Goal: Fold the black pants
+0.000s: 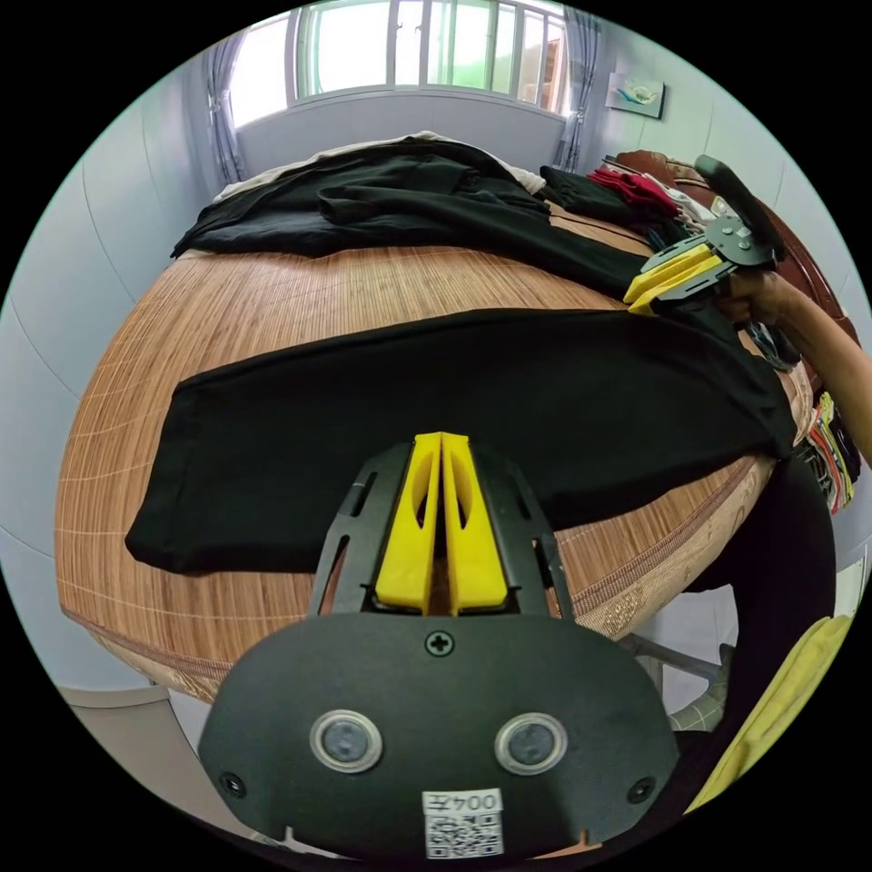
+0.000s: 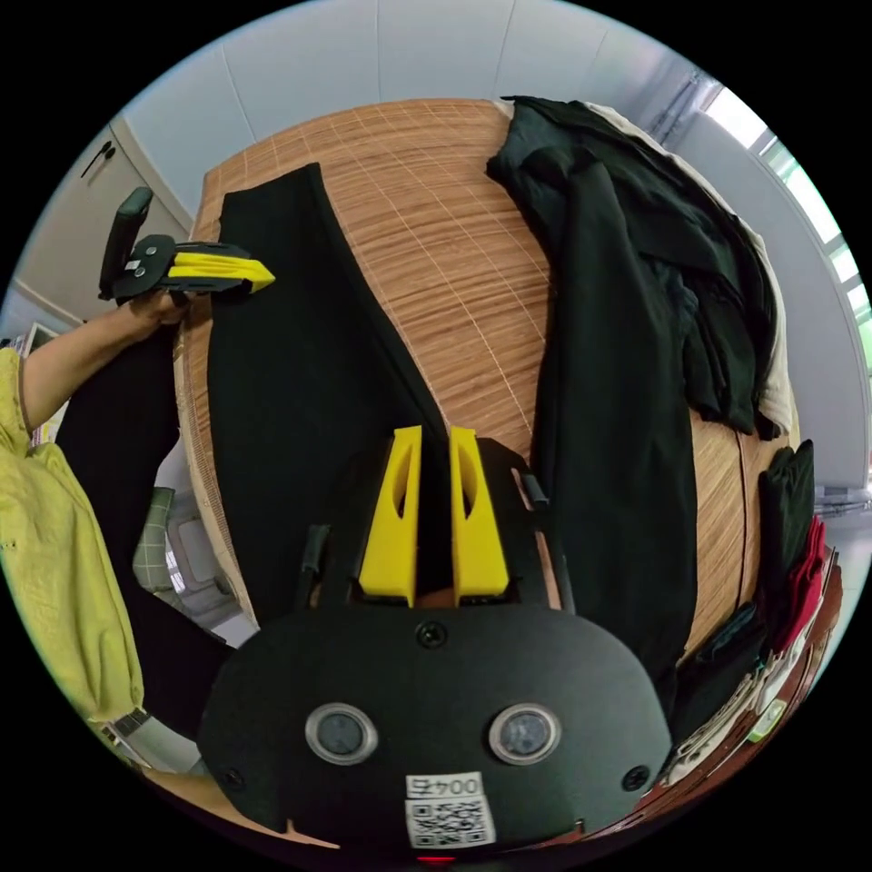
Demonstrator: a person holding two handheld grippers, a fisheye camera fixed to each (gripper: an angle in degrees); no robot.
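Note:
The black pants [image 1: 509, 391] lie flat across a bamboo-mat surface [image 1: 300, 282], folded lengthwise into one long strip. My left gripper [image 1: 440, 438] hovers over the strip's near edge, jaws pressed together with nothing between them. In the right gripper view it shows at the upper left, left gripper [image 2: 265, 271], in a person's hand. My right gripper [image 2: 434, 431] sits at the far edge of the pants [image 2: 291, 381] near one end, jaws a narrow gap apart with black fabric between them. It shows in the left gripper view at the strip's far right corner, right gripper [image 1: 636, 295].
A heap of other black clothes [image 1: 409, 191] covers the back of the mat, with one long black piece [image 2: 618, 472] stretching alongside the pants. Red and dark garments [image 1: 636, 186] are stacked at the side. A person in a yellow top [image 2: 54, 545] stands at the mat's edge.

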